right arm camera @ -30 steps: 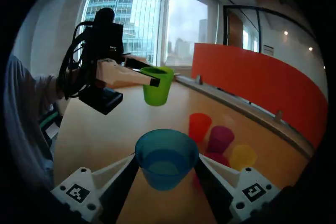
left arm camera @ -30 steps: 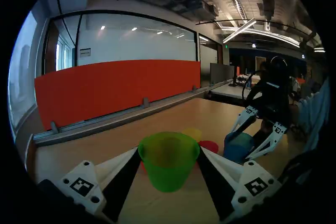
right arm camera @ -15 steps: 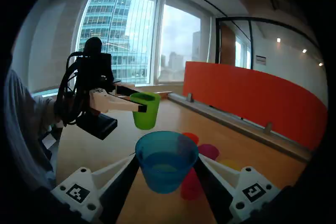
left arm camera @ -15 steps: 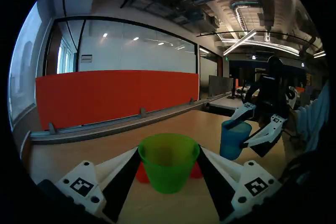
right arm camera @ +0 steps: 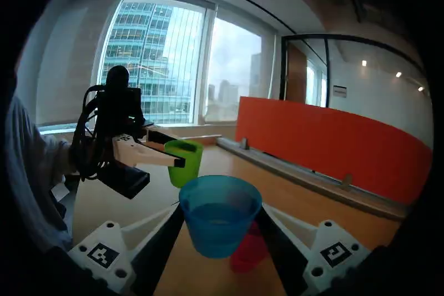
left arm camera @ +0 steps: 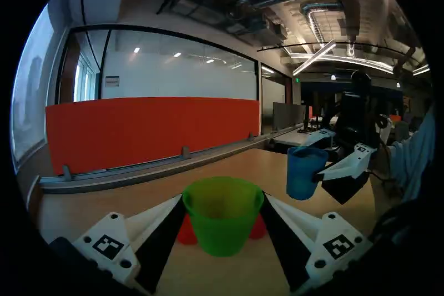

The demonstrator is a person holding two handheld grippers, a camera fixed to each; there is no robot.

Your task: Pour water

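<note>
Bench: the wooden table (left arm camera: 238, 160) is running under both views, with the orange partition (left arm camera: 150, 126) standing along its far edge.

Left gripper (left arm camera: 223, 202): I am gripping the green cup (left arm camera: 223, 221) with both fingers pressing on its sides. I am holding the cup upright and raised over the table. I cannot tell whether anything is in it.

Right gripper (right arm camera: 220, 214): I am clamping the blue cup (right arm camera: 220, 229) the same way, one finger on each side, upright and lifted clear of the wood. Water (right arm camera: 219, 221) is sitting low inside it.

Relative position: in the left gripper view the blue cup is hanging to the right of the green one, a little higher, near it but apart. In the right gripper view the green cup is showing left of and beyond the blue rim.

A red cup (right arm camera: 250, 247) is standing on the table, partly hidden behind the blue cup.
</note>
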